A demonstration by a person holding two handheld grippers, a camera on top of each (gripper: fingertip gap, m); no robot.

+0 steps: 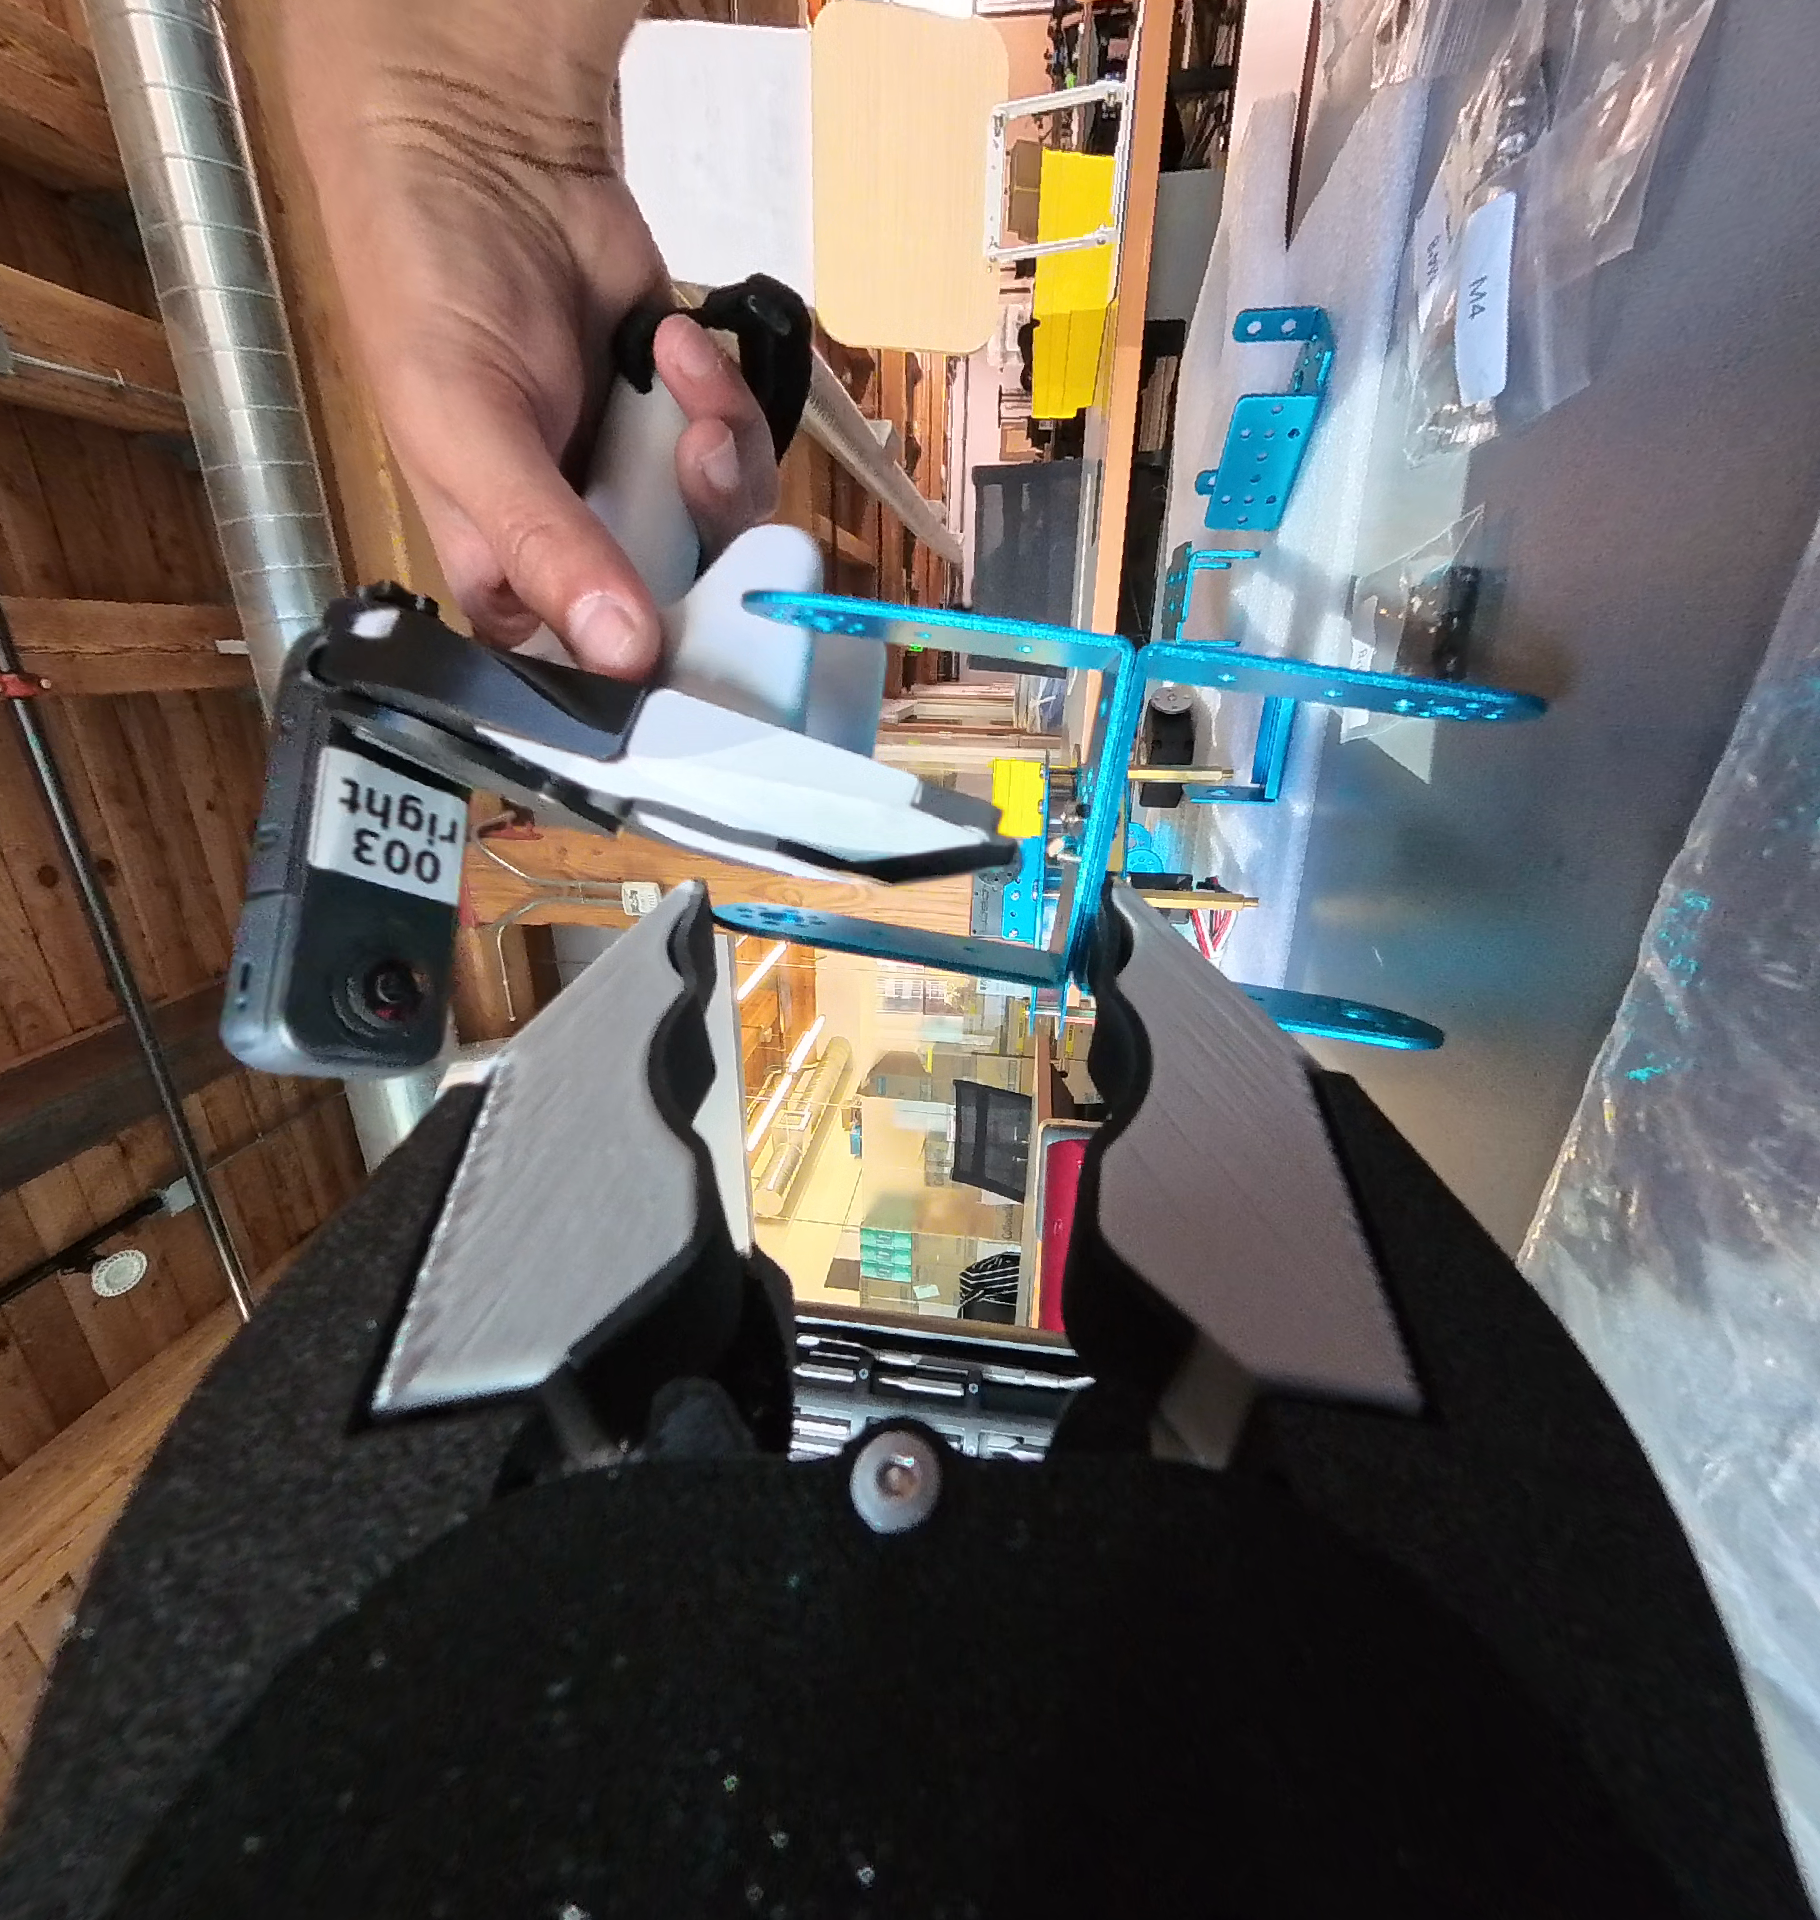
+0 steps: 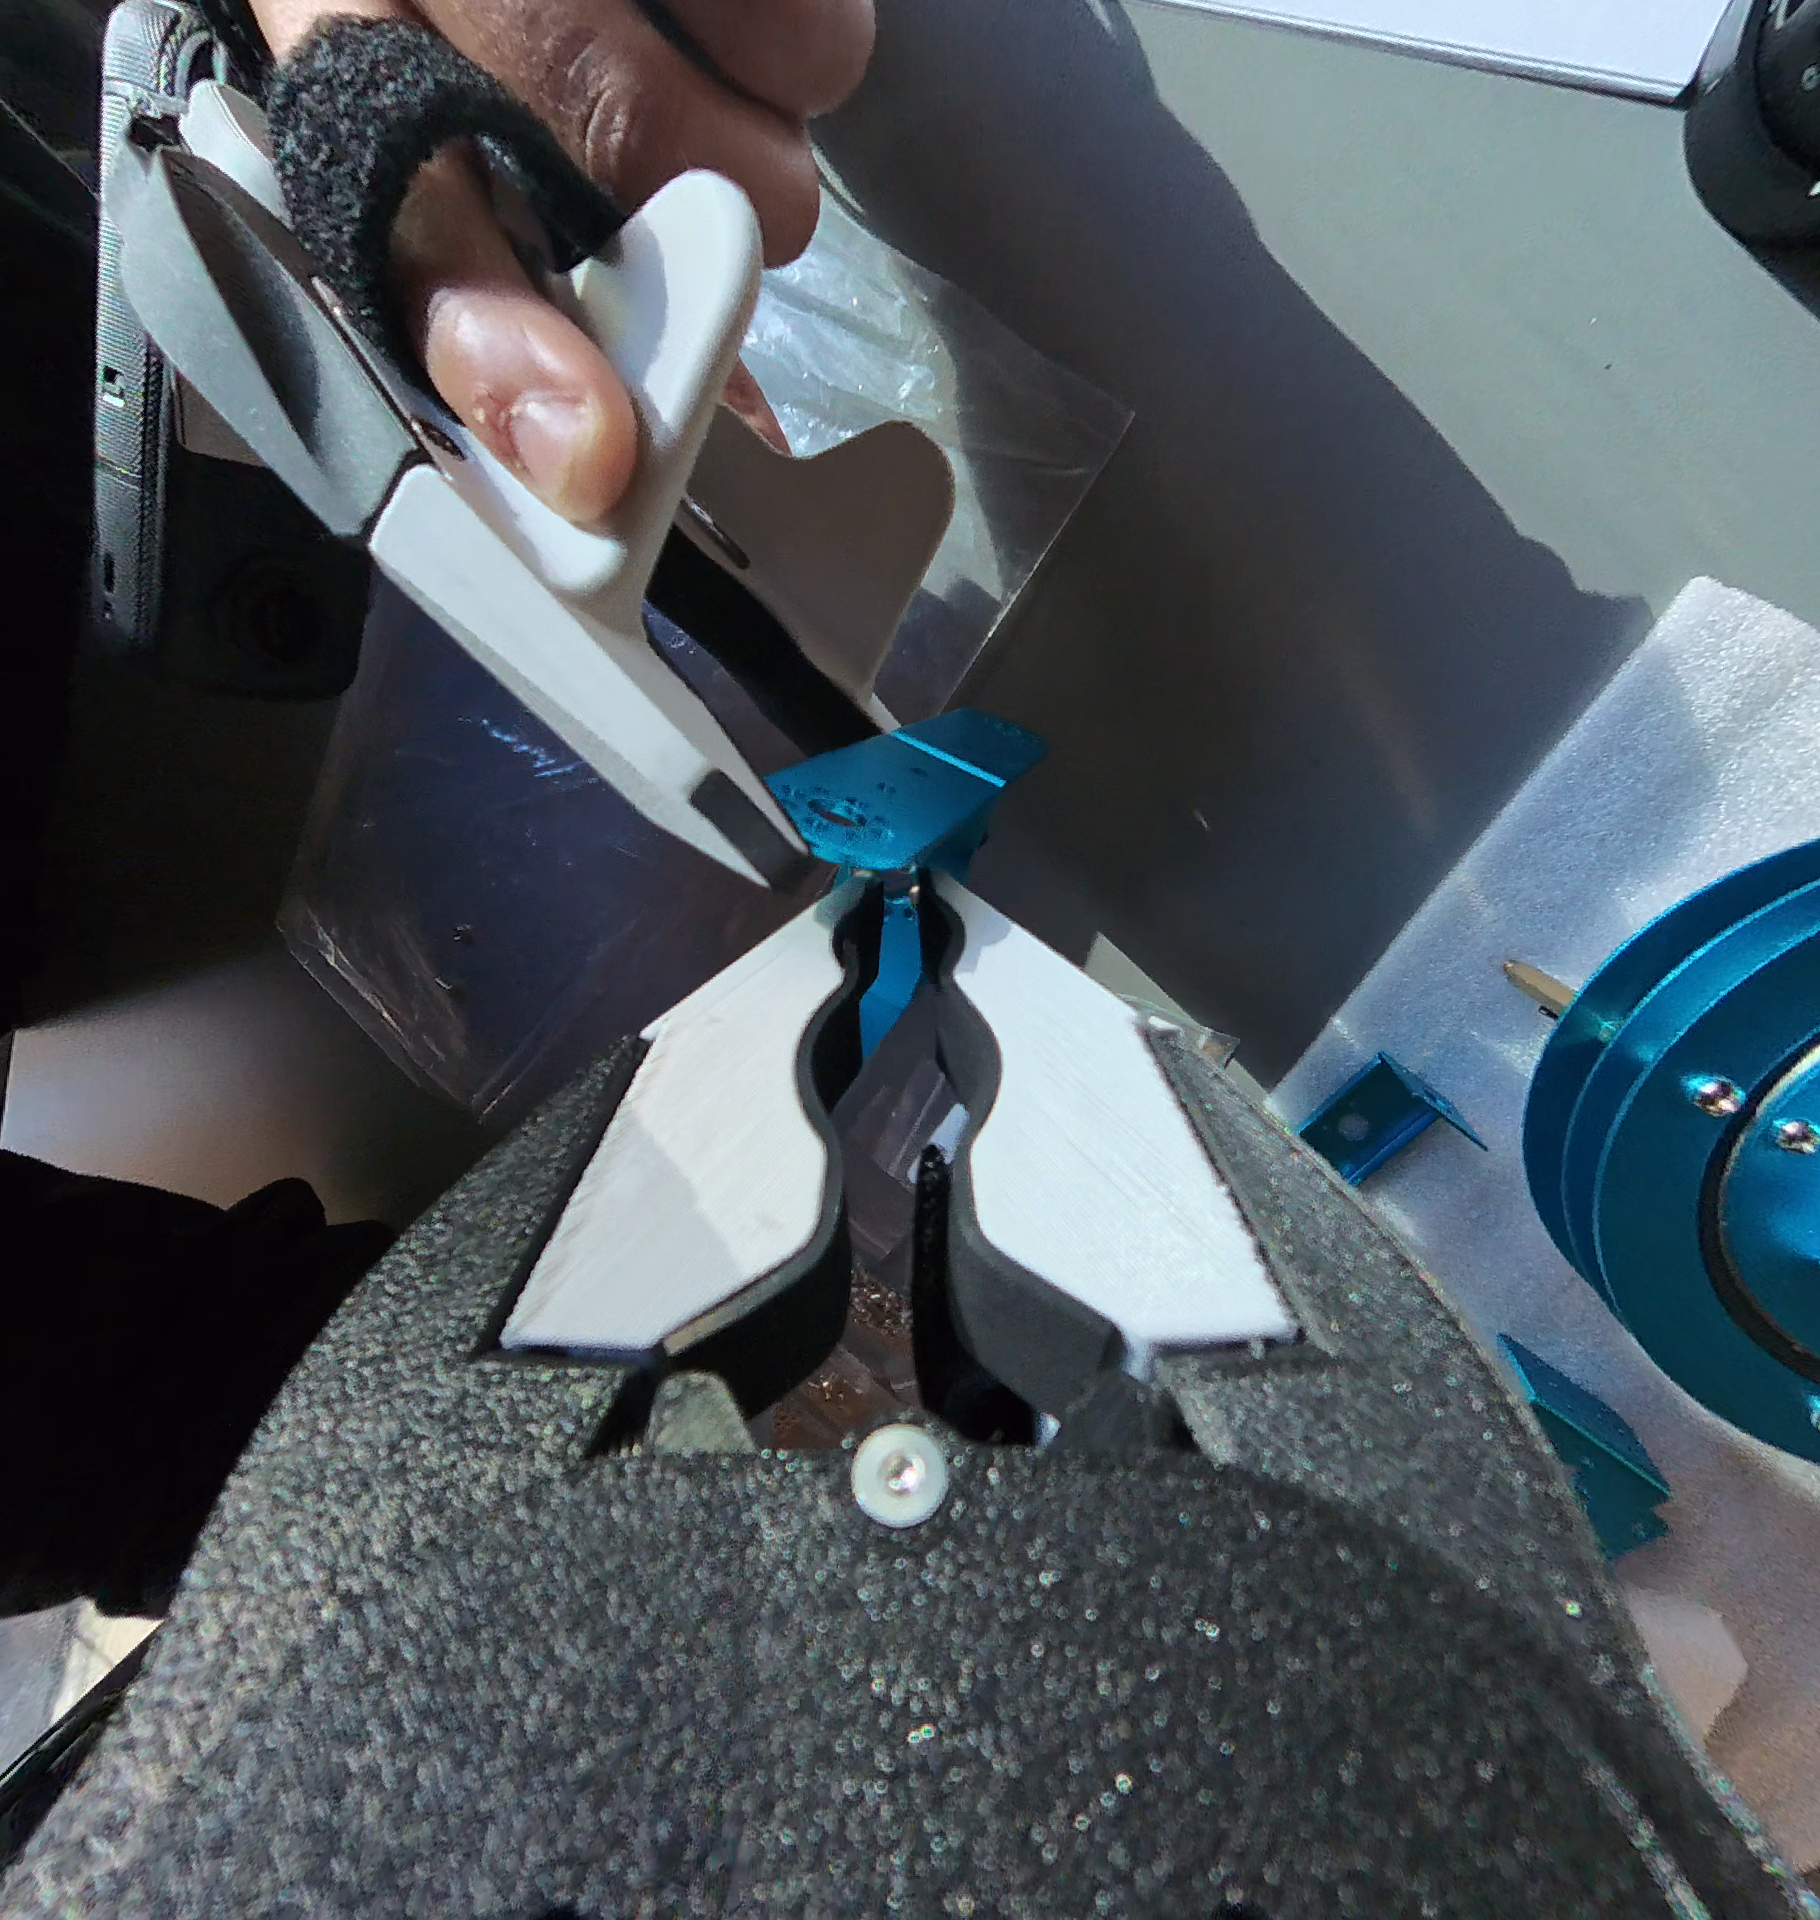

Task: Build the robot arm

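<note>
- Left gripper: stands spread wide, with the blue bracket just ahead of its tips and against its right finger.
- Right gripper: pinches a thin strip of the blue bracket between nearly closed fingers; comes in from the upper left in the left wrist view, gripped by a hand.
- Beyond the right gripper's tips: lies a clear plastic bag.
- To its right: rests a blue wheel on a white foam sheet.

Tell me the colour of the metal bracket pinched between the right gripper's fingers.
Blue, a bright anodised blue metal bracket, clearest in the right wrist view.
</note>
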